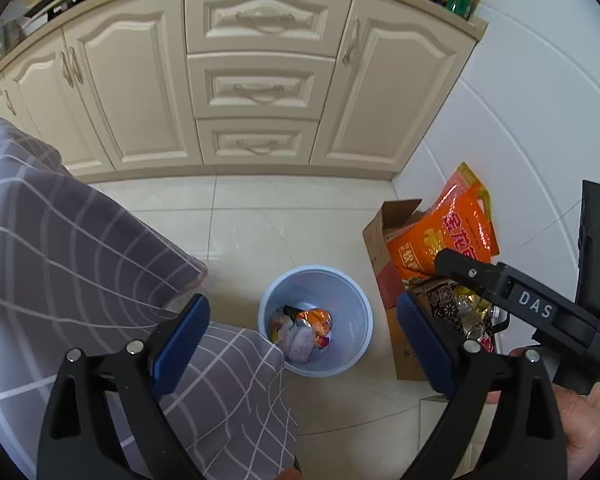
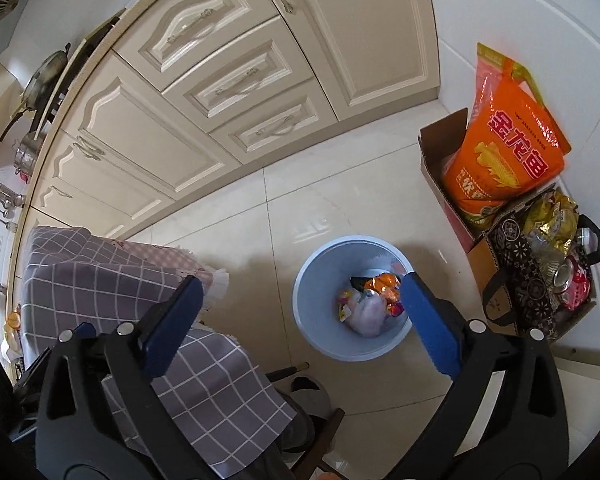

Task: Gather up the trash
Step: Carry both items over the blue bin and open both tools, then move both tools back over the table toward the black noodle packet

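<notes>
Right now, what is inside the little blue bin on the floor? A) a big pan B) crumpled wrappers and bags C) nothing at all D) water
B: the blue bin holds a heap of crumpled wrappers, orange and white, seen from both tongs' cameras.

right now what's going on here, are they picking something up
Not at this moment. A person holds two grippers over a light blue trash bin on the kitchen floor. Both the left gripper and the right gripper are open and hold nothing. The bin already has wrappers and crumpled trash in it. A table with a grey checked cloth stands beside the bin.
</notes>
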A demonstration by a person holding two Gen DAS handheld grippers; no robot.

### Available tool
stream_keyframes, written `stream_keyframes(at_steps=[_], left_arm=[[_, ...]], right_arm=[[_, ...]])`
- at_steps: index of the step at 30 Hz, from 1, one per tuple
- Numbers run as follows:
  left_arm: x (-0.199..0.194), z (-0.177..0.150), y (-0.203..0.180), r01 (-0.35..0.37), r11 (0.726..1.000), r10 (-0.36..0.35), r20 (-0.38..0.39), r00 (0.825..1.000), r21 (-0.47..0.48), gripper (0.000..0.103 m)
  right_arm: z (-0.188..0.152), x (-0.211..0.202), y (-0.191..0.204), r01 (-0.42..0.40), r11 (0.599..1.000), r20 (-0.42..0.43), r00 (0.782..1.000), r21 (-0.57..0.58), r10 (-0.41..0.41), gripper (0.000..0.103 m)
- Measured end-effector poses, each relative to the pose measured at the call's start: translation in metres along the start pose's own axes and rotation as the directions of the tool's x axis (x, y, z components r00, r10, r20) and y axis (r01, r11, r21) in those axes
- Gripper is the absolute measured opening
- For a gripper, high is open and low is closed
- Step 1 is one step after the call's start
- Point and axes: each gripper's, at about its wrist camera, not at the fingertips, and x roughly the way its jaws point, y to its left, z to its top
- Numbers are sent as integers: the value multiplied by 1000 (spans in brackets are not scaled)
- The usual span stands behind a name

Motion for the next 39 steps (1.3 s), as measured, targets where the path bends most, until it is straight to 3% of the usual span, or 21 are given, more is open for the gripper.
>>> stream_keyframes(at_steps=[8, 17, 29, 35, 39], left_arm=[[-55, 6, 3, 17, 1000, -18, 102, 995, 16, 93], [-128, 8, 24, 10, 1000, -13, 248, 969, 14, 93], [-226, -10, 97, -65, 995, 93, 423, 901, -80, 93], [-272, -31, 142, -130, 981, 186, 485, 854, -146, 94], [-292, -46, 173, -164, 966, 243, 494, 835, -198, 94]], right_arm=[[0, -36, 30, -32, 999, 70, 997, -36, 35, 97], [3, -85, 97, -99, 985, 159, 980, -138, 121, 97], [-18, -127, 196, -189, 937, 198, 947, -295, 253, 97], [-38, -142, 253, -240, 889, 182, 926, -390, 329, 97], [-57, -147, 293, -276, 848, 154, 912, -454, 379, 97]])
